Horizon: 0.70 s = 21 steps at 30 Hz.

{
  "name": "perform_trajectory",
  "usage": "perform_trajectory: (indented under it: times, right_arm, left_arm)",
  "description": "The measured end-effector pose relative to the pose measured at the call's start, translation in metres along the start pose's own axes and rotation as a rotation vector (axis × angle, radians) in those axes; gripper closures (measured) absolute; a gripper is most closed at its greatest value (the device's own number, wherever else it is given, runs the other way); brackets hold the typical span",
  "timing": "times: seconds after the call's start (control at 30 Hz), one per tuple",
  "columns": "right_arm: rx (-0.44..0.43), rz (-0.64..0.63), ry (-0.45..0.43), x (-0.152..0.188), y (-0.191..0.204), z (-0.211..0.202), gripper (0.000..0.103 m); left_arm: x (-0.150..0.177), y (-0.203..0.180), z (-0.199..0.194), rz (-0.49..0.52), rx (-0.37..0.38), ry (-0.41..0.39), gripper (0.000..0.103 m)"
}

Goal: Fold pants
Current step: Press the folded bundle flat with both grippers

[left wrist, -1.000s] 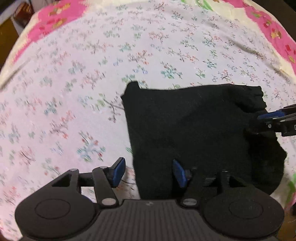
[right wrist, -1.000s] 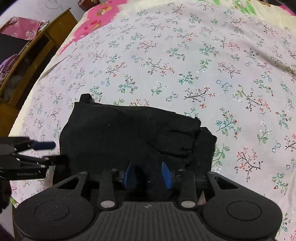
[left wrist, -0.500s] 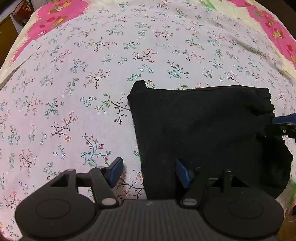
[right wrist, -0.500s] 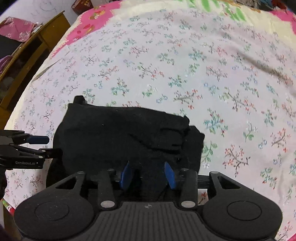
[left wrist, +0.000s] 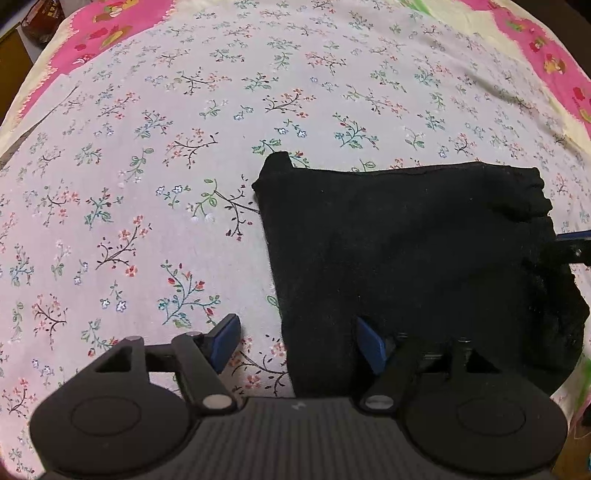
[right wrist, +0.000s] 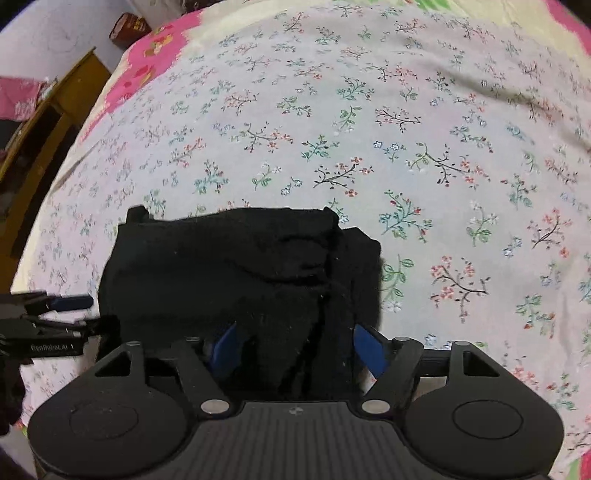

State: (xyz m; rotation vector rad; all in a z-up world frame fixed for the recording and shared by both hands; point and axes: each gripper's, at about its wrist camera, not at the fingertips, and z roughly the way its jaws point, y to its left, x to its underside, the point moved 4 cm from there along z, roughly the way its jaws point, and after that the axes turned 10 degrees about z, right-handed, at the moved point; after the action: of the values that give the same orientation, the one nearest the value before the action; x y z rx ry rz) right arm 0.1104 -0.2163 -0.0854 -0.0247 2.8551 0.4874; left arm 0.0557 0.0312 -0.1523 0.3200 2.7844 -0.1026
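Note:
The black pants lie folded into a flat, roughly square bundle on the flowered bed sheet. My left gripper hangs over their near left edge with its jaws opening: one pad is above the sheet, the other above the cloth, and neither presses. From the right wrist view the pants show a lumpy fold at their right side. The right gripper straddles the near right part of the cloth, its jaws opening and the pads standing off it. Each gripper shows at the edge of the other's view, the left gripper and the right gripper.
The sheet spreads wide beyond and right of the pants, with a pink and yellow border at the far edge. A wooden piece of furniture and a dark red box stand off the bed's left side.
The right gripper's jaws have spread from a narrow pinch on the cloth to wide apart. The left jaws have widened a little. The pants stay where they lay.

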Motion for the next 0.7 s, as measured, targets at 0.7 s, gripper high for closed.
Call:
perform_trajectory:
  times: [0.7]
  right_arm:
    - [-0.091, 0.042, 0.015, 0.006, -0.021, 0.011, 0.037]
  left_arm:
    - [0.006, 0.016, 0.022, -0.040, 0.142, -0.002, 0.004]
